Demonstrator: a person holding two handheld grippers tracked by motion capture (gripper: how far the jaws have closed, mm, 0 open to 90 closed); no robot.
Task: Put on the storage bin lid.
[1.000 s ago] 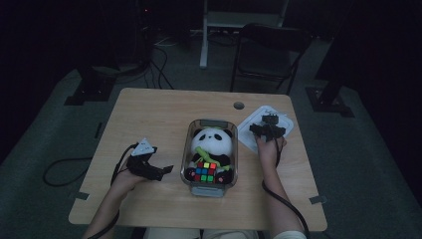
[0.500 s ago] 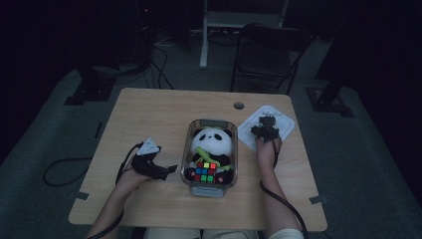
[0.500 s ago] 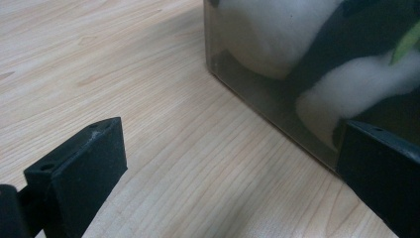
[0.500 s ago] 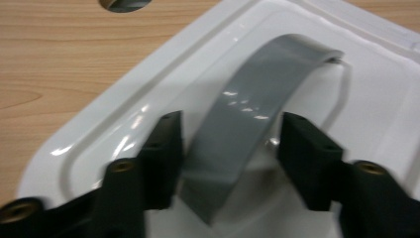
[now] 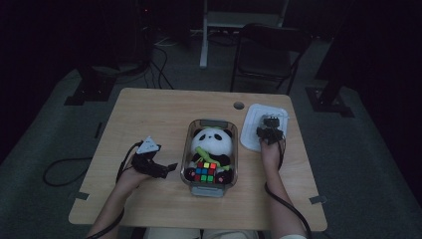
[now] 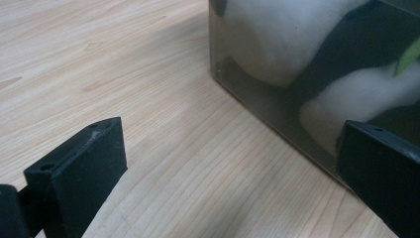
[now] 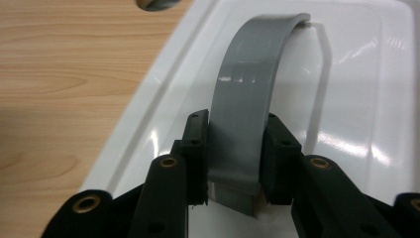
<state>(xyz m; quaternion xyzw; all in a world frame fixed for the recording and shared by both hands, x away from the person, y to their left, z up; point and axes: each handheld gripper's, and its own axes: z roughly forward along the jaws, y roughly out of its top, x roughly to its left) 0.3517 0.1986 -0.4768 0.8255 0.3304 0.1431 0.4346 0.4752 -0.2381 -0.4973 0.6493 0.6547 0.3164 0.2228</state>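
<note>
A clear bin (image 5: pixel 209 122) in the middle of the table holds a panda plush (image 5: pixel 213 141) and a colour cube (image 5: pixel 205 172). To its right lies a white lid (image 5: pixel 253 132) with an arched grey handle (image 7: pixel 252 74). My right gripper (image 7: pixel 235 144) has just been closing and its pads now press on both sides of that handle; in the high view the right gripper (image 5: pixel 271 125) sits over the lid. My left gripper (image 5: pixel 168 168) rests on the table left of the bin, jaws open. In the left gripper view, the left gripper (image 6: pixel 233 148) faces the bin wall (image 6: pixel 257 94).
The wooden table (image 5: pixel 149 114) has a round cable hole (image 5: pixel 239 105) near its far edge. A dark chair (image 5: pixel 268 55) stands behind the table. Cables lie on the floor at the left (image 5: pixel 59 169).
The right gripper's jaws have closed onto the lid's grey handle. Both hands have stayed nearly in place.
</note>
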